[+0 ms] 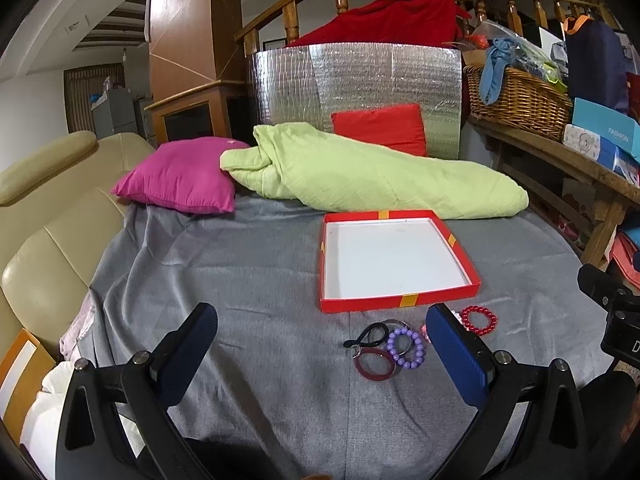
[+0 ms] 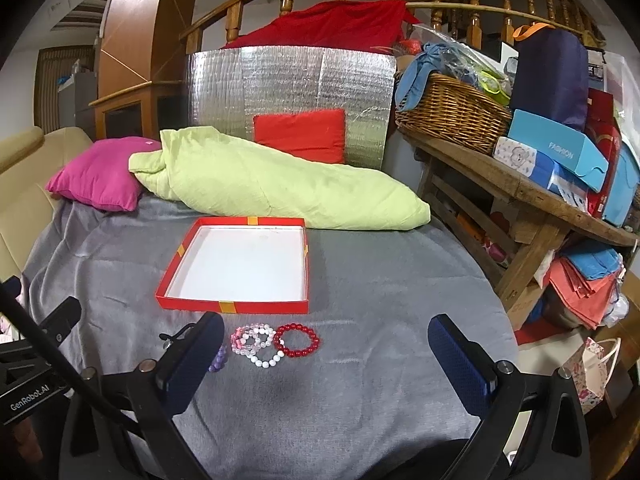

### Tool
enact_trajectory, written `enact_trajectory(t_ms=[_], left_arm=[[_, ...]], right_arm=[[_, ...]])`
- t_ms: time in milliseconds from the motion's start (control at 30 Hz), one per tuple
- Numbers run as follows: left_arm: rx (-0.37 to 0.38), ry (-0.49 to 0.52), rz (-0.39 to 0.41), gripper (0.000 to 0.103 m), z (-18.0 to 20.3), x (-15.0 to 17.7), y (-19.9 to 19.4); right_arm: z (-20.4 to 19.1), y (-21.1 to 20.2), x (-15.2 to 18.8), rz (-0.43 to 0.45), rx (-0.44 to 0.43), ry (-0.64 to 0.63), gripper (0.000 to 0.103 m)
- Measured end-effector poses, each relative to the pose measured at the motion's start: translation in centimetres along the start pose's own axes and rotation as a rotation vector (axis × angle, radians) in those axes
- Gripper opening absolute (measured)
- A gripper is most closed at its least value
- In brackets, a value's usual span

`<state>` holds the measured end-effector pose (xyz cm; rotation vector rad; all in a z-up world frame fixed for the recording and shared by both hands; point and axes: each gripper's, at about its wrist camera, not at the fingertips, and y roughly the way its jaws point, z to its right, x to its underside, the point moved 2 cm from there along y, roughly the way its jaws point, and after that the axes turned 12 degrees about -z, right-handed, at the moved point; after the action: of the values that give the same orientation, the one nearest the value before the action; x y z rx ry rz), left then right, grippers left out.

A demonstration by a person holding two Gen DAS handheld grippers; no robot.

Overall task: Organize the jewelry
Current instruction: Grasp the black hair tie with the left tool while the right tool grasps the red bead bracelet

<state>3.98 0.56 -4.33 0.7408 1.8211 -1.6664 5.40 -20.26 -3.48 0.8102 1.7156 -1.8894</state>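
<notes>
Grey blanket (image 1: 240, 280) is carrying a bracelet cluster (image 1: 384, 348) at 6 o'clock of the empty red box (image 1: 400, 300); left tool (image 1: 320, 340) and right tool (image 2: 326, 344) are hovering spread, best pinching one outer bracelet alone.

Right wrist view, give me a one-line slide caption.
Open right hand-held gripper hovers over beaded bracelets lying before an empty red tray.

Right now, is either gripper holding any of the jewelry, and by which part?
Nothing is held. The left gripper and right gripper are both open and empty; the bracelets, like the red one, lie on the blanket.
</notes>
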Motion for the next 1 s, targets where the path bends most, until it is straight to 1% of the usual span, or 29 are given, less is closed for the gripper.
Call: enact_trajectory(t_ms=[267, 367, 467, 567, 633, 700, 767, 800, 833, 867, 900, 967, 1000], left_arm=[[0.003, -0.011, -0.038, 0.103, -0.7, 0.2, 2.5], [0.028, -0.014, -0.065, 0.103, -1.1, 0.2, 4.0], [0.082, -0.008, -0.109, 0.103, -1.7, 0.5, 6.3], [0.148, -0.002, -0.164, 0.103, -2.7, 1.1, 9.2], [0.172, -0.008, -0.194, 0.103, -3.2, 1.4, 11.1], [0.192, -0.010, -0.219, 0.103, -3.6, 1.8, 12.8], [0.231, 0.005, -0.235, 0.102, -3.7, 2.0, 14.2], [0.243, 0.012, -0.246, 0.099, -3.6, 2.0, 14.6], [0.267, 0.029, -0.263, 0.090, -3.3, 2.1, 15.3], [0.282, 0.042, -0.275, 0.080, -3.1, 2.2, 15.7], [0.300, 0.058, -0.292, 0.075, -2.7, 2.4, 16.5], [0.341, 0.069, -0.325, 0.055, -2.1, 2.9, 17.8], [0.356, 0.069, -0.342, 0.052, -1.9, 3.0, 18.2]], right_arm=[[-0.6, 2.5, -0.5, -0.037, 0.003, -0.015, 0.103], [-0.4, 4.3, -0.8, -0.059, -0.022, -0.020, 0.103], [0.9, 7.4, -1.1, -0.104, -0.093, -0.011, 0.103], [3.2, 12.1, -1.3, -0.208, -0.209, 0.030, 0.103], [4.4, 14.9, -1.2, -0.264, -0.269, 0.065, 0.102], [5.0, 17.4, -1.1, -0.319, -0.326, 0.091, 0.096], [5.3, 19.7, -0.9, -0.375, -0.389, 0.117, 0.081], [5.5, 20.8, -0.9, -0.395, -0.404, 0.134, 0.077], [5.5, 21.4, -0.7, -0.414, -0.407, 0.153, 0.064], [5.5, 21.9, -0.4, -0.435, -0.415, 0.168, 0.054], [5.5, 22.5, -0.3, -0.455, -0.426, 0.179, 0.052], [5.2, 23.3, 0.1, -0.480, -0.428, 0.185, 0.052], [5.0, 23.5, 0.2, -0.486, -0.426, 0.176, 0.051]])
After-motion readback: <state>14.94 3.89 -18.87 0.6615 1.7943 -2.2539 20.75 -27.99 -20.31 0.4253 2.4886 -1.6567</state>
